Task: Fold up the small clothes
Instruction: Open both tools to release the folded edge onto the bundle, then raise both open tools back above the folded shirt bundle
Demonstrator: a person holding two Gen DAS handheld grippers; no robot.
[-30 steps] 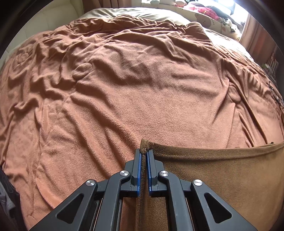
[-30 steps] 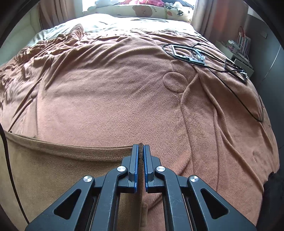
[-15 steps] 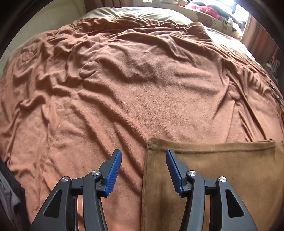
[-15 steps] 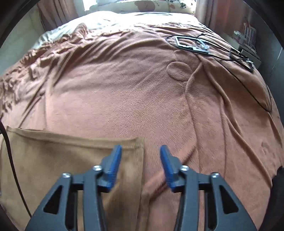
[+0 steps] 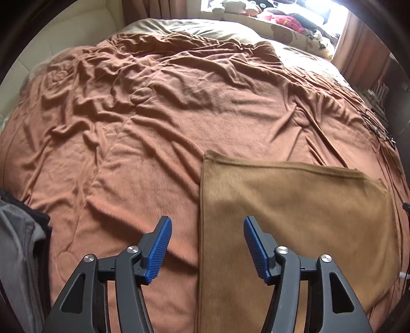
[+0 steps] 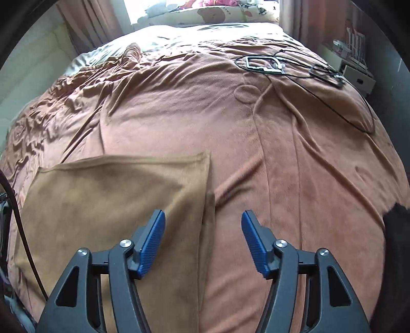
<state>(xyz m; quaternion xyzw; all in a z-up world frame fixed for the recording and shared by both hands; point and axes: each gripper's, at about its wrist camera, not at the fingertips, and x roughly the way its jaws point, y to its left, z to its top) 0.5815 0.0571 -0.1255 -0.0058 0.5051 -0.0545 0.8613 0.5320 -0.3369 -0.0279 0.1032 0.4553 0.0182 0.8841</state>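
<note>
A tan-brown cloth (image 5: 294,205) lies flat on the bed, folded over, its far edge straight. In the right wrist view it lies at the lower left (image 6: 107,199). My left gripper (image 5: 206,246) is open and empty, raised above the cloth's left edge. My right gripper (image 6: 203,239) is open and empty, raised above the cloth's right edge. Neither gripper touches the cloth.
A wrinkled rust-brown blanket (image 5: 166,102) covers the bed. Black cables and a white frame (image 6: 266,64) lie at the far right of the bed. Grey and black clothes (image 5: 18,243) sit at the near left. Pillows (image 6: 205,12) lie at the head.
Both grippers were shut on the cloth's corners a second ago. They opened, let the cloth drop flat on the blanket, and have pulled back and up.
</note>
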